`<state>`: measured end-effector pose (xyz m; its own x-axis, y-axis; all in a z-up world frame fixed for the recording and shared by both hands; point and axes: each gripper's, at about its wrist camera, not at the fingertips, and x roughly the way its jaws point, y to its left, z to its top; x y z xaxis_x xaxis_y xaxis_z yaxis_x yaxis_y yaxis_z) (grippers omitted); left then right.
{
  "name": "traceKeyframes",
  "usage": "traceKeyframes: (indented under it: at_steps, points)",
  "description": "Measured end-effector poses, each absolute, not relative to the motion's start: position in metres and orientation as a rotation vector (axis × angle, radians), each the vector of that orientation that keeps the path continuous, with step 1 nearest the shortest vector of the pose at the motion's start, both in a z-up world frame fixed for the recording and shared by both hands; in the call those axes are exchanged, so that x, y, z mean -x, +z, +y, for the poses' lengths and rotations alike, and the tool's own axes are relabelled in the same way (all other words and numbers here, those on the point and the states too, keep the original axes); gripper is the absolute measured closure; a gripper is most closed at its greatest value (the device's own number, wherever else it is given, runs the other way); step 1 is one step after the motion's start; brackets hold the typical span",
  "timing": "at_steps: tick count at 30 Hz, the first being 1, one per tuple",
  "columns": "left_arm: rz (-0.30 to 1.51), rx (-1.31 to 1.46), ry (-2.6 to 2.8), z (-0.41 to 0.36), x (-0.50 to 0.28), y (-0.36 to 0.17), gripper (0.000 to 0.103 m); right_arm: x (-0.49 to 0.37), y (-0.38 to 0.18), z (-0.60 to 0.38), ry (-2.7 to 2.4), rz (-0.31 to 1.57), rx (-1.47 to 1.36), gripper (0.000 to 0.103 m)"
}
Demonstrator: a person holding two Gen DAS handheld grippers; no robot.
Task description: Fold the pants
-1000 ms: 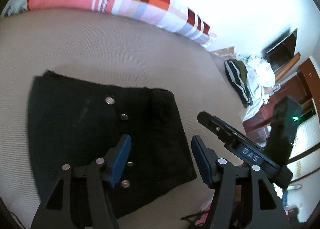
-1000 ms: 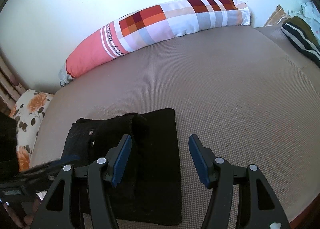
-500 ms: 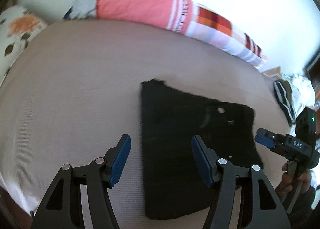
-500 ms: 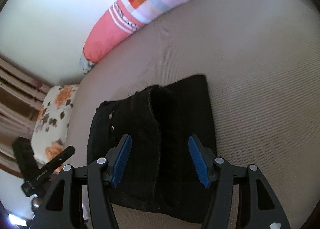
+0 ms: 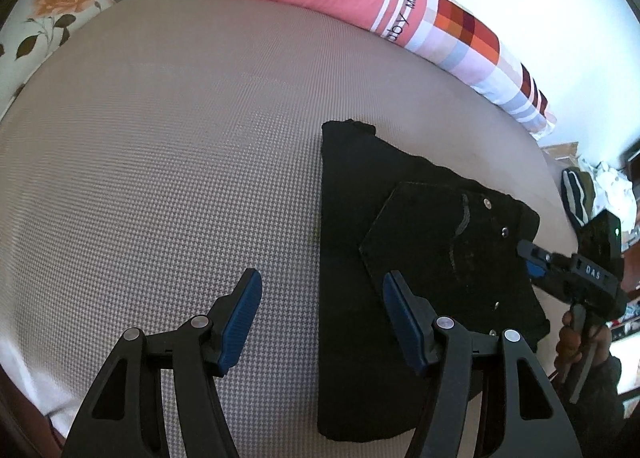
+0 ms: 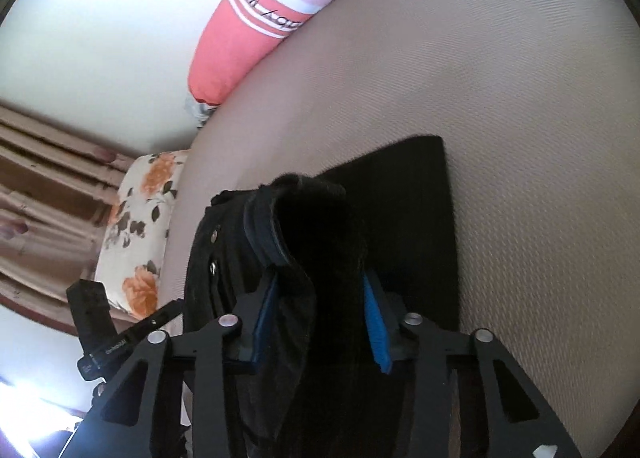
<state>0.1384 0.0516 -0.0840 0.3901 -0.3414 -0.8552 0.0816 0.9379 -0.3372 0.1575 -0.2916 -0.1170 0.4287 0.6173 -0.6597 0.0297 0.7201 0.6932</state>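
1. So half a second ago the right gripper (image 6: pixel 320 322) was just hovering with its fingers spread over the black pants (image 5: pixel 404 266); now the blue pads (image 6: pixel 374 322) are pinching a thick bunch of the waistband end, and that end stands up off the mattress (image 5: pixel 180 178) a bit; looks to me like the grab for the next fold is made.
2. The left gripper (image 5: pixel 320 318) swung off toward the bare mattress on the side of the pants away from the clothes pile (image 5: pixel 592 186); its fingers are spread wide with nothing between them; one fingertip sits over the pants' edge.
3. Pants lie already folded into a compact block, well short of the long striped bolster pillow (image 5: pixel 360 6); so my guess is we're late in the job.
4. Long axis runs from the bolster pillow toward the cameras; button end faces away from the floral pillow (image 5: pixel 44 18).
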Motion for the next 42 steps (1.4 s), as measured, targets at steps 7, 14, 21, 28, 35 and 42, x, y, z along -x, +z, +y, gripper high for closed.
traceKeyframes:
  at_steps: [7,14,21,28,35,42]
  points:
    - [1.145,0.259,-0.272,0.047,-0.144,-0.088,0.039,-0.152,-0.092,-0.287,0.389,1.026,-0.719,0.093]
    - [1.112,0.216,-0.311,0.032,-0.15,-0.082,0.039,-0.125,-0.036,-0.288,0.295,0.931,-0.653,0.094]
    - [1.105,0.153,-0.328,0.011,-0.155,-0.092,0.039,-0.125,-0.091,-0.314,0.098,1.038,-0.602,0.091]
    - [1.174,0.077,-0.32,-0.001,-0.162,-0.121,0.039,-0.125,-0.093,-0.311,0.052,1.068,-0.546,0.08]
    - [1.186,0.051,-0.351,-0.003,-0.142,-0.118,0.039,-0.097,-0.077,-0.299,0.04,1.12,-0.46,0.08]
    - [1.18,0.042,-0.375,-0.008,-0.118,-0.114,0.039,-0.07,-0.068,-0.288,0.085,1.139,-0.459,0.088]
